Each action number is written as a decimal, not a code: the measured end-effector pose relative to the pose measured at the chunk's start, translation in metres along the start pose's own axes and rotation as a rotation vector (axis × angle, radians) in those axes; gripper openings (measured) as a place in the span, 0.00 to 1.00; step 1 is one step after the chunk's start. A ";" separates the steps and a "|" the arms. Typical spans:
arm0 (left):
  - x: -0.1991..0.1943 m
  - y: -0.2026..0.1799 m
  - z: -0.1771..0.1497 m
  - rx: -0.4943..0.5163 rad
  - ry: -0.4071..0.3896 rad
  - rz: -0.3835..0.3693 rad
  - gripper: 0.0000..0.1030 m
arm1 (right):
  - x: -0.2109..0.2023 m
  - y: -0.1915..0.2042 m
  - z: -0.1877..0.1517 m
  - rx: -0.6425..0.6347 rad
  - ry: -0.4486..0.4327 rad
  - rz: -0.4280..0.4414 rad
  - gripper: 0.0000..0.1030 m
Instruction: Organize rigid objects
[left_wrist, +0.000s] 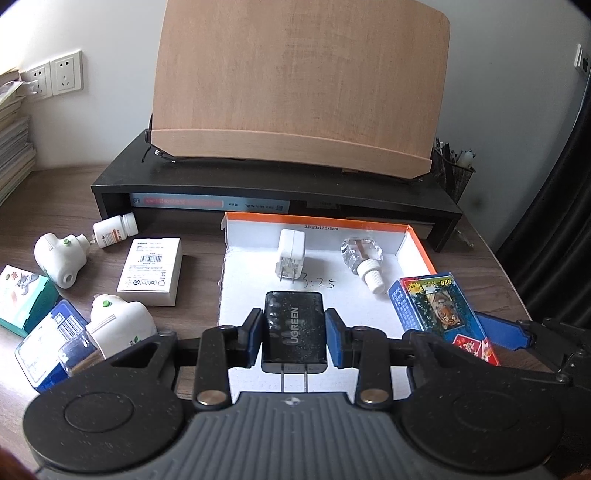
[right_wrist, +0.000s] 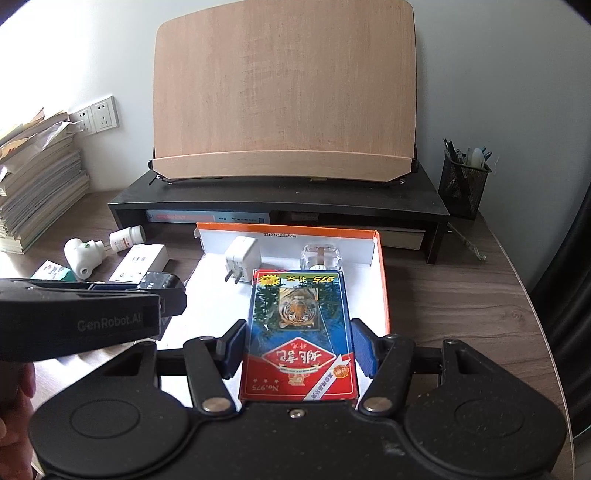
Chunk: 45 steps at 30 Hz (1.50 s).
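Note:
My left gripper (left_wrist: 294, 334) is shut on a black UGREEN charger (left_wrist: 294, 328) and holds it over the near part of the white, orange-rimmed box (left_wrist: 417, 243). My right gripper (right_wrist: 298, 345) is shut on a blue and red card box with a tiger picture (right_wrist: 299, 332), held over the box's right side (right_wrist: 382, 280); the card box also shows in the left wrist view (left_wrist: 439, 314). Inside the box lie a white plug adapter (left_wrist: 291, 254) and a clear bottle with a white cap (left_wrist: 360, 258).
On the desk to the left lie a white carton (left_wrist: 151, 271), two white plug-in devices (left_wrist: 59, 258) (left_wrist: 122, 325), a pill bottle (left_wrist: 114, 230), a cartoon card box (left_wrist: 22, 299) and a blue-white box (left_wrist: 48, 343). A black riser (left_wrist: 258, 188) with a wooden stand is behind. A pen cup (right_wrist: 463, 184) is at the right.

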<state>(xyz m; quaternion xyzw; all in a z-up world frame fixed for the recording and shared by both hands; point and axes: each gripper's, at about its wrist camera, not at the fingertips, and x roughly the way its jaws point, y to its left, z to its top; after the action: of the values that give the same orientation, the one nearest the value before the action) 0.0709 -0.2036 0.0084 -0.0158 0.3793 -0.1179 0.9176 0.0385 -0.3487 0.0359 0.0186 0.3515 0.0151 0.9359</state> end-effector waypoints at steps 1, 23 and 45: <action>0.002 0.001 0.001 0.002 0.001 -0.003 0.35 | 0.001 0.000 0.001 0.005 0.000 -0.004 0.69; 0.016 0.010 0.007 0.006 0.020 -0.015 0.35 | 0.015 0.004 0.003 0.029 0.024 -0.023 0.69; 0.024 0.012 0.007 -0.021 0.026 -0.017 0.35 | 0.023 0.009 0.006 0.030 0.016 -0.019 0.69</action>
<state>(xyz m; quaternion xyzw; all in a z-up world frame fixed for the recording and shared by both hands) 0.0951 -0.1975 -0.0047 -0.0273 0.3923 -0.1221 0.9113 0.0602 -0.3389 0.0258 0.0294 0.3591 0.0010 0.9328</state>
